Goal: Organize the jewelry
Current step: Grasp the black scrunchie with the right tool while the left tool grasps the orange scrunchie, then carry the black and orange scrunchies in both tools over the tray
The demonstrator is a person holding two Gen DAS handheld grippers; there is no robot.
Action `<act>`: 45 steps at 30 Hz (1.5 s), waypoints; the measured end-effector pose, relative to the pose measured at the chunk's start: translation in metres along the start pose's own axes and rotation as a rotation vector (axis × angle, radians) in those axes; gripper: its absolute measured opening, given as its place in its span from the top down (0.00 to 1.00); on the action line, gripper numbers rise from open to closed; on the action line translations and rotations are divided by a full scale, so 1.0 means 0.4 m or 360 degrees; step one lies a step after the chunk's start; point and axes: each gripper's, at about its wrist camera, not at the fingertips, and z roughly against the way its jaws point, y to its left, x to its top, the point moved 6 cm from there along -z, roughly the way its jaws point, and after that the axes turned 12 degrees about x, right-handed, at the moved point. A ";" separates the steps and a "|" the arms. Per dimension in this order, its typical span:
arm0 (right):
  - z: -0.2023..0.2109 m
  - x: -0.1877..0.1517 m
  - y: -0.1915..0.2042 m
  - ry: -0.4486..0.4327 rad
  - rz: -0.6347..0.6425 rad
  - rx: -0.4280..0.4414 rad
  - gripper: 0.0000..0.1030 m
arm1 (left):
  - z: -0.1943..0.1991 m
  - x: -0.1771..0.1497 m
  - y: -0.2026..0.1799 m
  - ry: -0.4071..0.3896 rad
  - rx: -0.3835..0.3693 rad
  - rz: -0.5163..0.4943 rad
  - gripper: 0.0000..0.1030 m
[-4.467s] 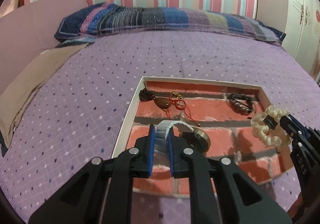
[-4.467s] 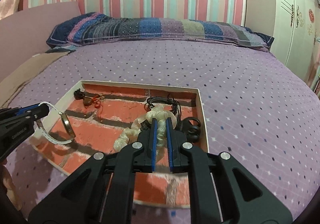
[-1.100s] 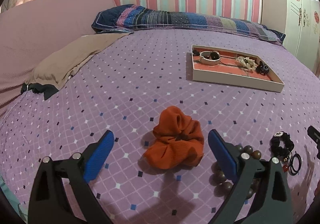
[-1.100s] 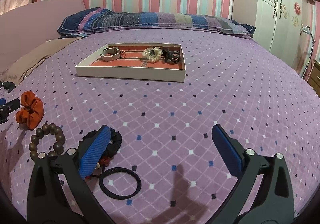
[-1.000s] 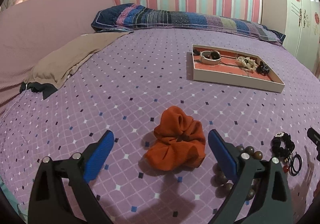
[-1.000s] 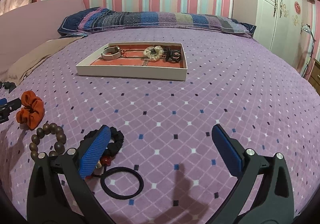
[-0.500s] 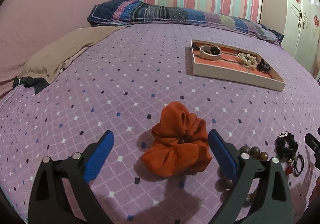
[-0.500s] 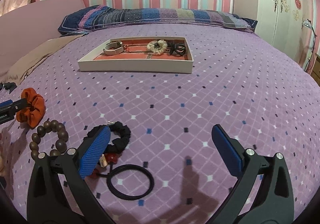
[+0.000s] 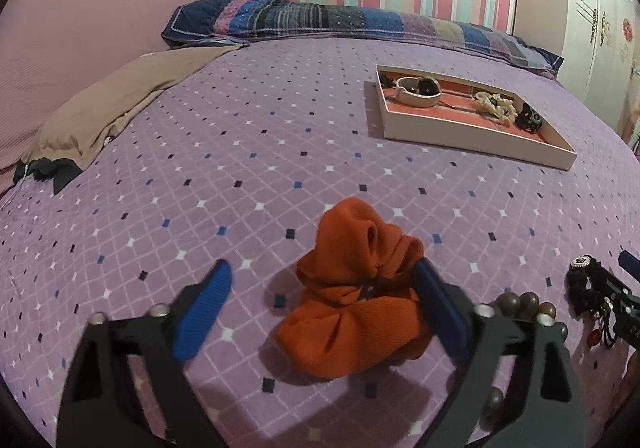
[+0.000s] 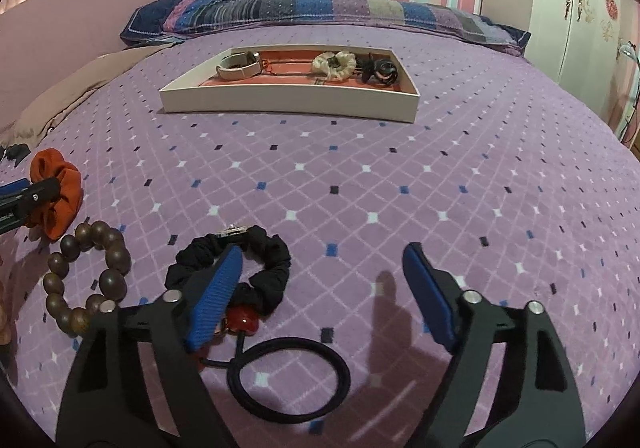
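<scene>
Left claw (image 9: pixel 320 296): spread, jaws just closing in, straddling the orange scrunchie (image 9: pixel 352 304). Right pad touching or just beside the scrunchie's edge; left pad well clear of it, so not yet pinched. Scrunchie lying on the purple bedspread (image 9: pixel 240 168).

Just right of the left claw: wooden bead bracelet (image 9: pixel 524 304), partly hidden behind the claw's right finger. Further right: black scrunchie (image 9: pixel 580 284), with the tip of the right claw at the frame edge.

Far ahead and to the right of the left claw: shallow tray (image 9: pixel 472 140) holding a pale watch band (image 9: pixel 416 92), a cream scrunchie (image 9: pixel 496 108) and a dark item (image 9: pixel 530 120), too small to identify. Ahead left: tan cloth (image 9: pixel 120 108). Beyond: patchwork pillow (image 9: pixel 360 22) against the striped wall.

Right claw (image 10: pixel 320 280): spread, jaws just closing in, nothing gripped. Left finger overlapping the black scrunchie (image 10: pixel 272 264) and a red bead (image 10: pixel 242 320) in the picture; contact cannot be told. Bare bedspread between the pads. Thin black hair tie (image 10: pixel 288 380) lying just below the gap, near the claw base.

Left of the right claw: wooden bead bracelet (image 10: pixel 88 280), then the orange scrunchie (image 10: pixel 60 184) with the left claw's tip around it.

Well ahead of the right claw: tray (image 10: pixel 288 100).
</scene>
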 end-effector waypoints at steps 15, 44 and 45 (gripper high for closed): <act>-0.031 -0.005 0.025 0.0057 -0.0014 0.0118 0.63 | -0.010 -0.001 -0.035 0.0002 -0.0102 -0.0045 0.62; -0.024 0.091 -0.014 -0.0086 0.0012 -0.0043 0.89 | 0.007 0.087 -0.068 -0.0064 -0.0091 -0.0032 0.76; -0.025 0.100 -0.019 -0.0091 0.0009 -0.0045 0.89 | 0.009 0.097 -0.075 -0.0072 -0.0097 -0.0033 0.76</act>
